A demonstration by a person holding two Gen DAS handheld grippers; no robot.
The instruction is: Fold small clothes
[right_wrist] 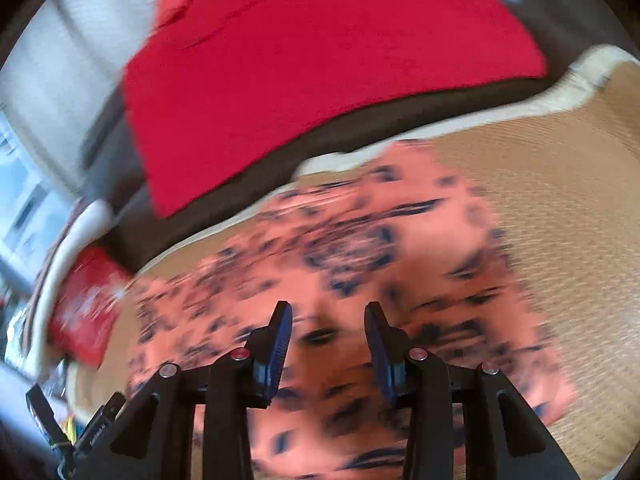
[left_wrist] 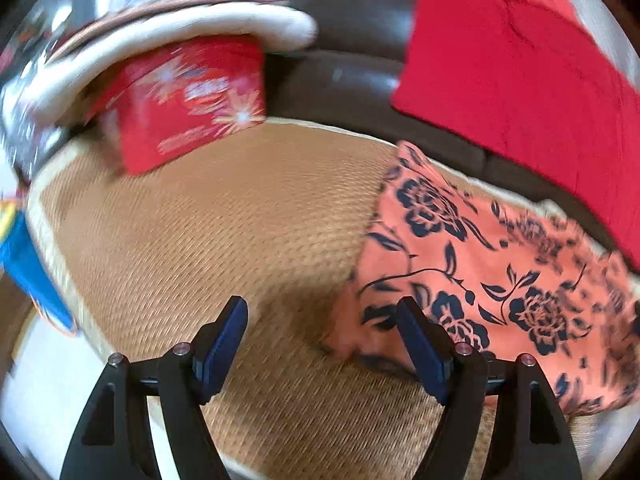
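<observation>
While the coral floral garment (left_wrist: pixel 500 280) lies spread on the woven mat (left_wrist: pixel 240 240) in front of the dark sofa (left_wrist: pixel 352 64), I judge it thin, limp and light, likely to sag and slide, so I would take it at a corner or hem. My left gripper (left_wrist: pixel 322 344) hangs spread and empty beside its edge; my right gripper (right_wrist: pixel 327 350) hangs spread above its middle, holding nothing. Motion blur smears the right view, so seams, sleeves and the near edge are unreadable. A red cloth (right_wrist: pixel 320 72) drapes the sofa.

Woven mat (left_wrist: pixel 224 216), red box (left_wrist: pixel 188 104) and brown sofa (left_wrist: pixel 352 76).
</observation>
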